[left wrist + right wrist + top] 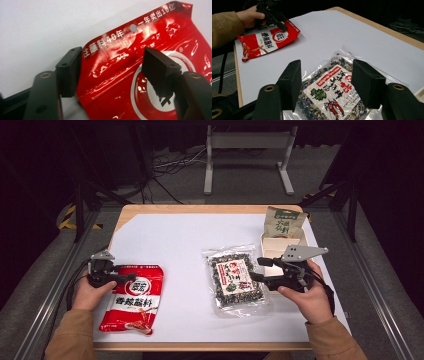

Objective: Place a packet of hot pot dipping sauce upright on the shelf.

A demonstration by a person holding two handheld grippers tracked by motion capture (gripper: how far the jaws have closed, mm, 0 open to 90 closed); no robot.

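A red snack bag (132, 302) with white print lies flat at the table's front left. My left gripper (129, 277) reaches over its top edge. In the left gripper view the jaws (111, 57) straddle the bag's top corner (125, 75): one pad sits at the bag's edge and the other over its face, with a wide gap, open. A clear bag of dark dried food (235, 277) with a red and white label lies right of centre. My right gripper (256, 269) is at its right edge, open, its jaws (328, 70) standing either side of the bag (329, 92).
A green and brown bag (284, 222) stands in a pale cardboard box (270, 247) at the back right, just behind my right gripper. A white sheet (190, 240) covers the wooden table. In the right gripper view, the left hand and gripper (279, 23) show at the red bag (267, 41).
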